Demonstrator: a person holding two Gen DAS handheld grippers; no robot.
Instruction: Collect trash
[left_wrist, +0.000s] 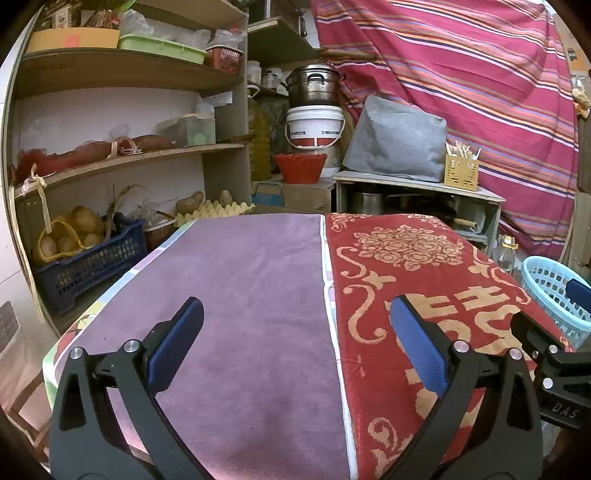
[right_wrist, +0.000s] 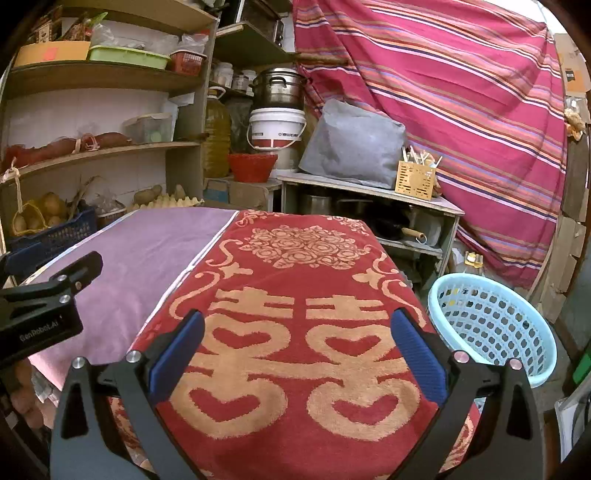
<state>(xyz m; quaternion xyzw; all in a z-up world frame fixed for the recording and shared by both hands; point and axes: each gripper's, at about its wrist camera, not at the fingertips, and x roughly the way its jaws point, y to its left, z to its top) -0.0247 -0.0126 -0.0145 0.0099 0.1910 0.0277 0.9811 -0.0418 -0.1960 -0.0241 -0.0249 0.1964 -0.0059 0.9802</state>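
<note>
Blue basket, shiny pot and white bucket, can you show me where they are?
Blue basket (right_wrist: 496, 325): right wrist view, on its holey inside wall.
Shiny pot (right_wrist: 279, 88): right wrist view, on its metal side, sitting on the bucket.
White bucket (left_wrist: 314, 125): left wrist view, on its white front wall.

The counter (left_wrist: 70, 339) is covered by two cloths laid side by side: a plain purple cloth (left_wrist: 236, 314) on the left, and a red towel (right_wrist: 295, 295) with tan rose and double-happiness patterns on the right, edges meeting along a white border

Side-by-side wrist views, low over shared table (left_wrist: 258, 295).
</note>
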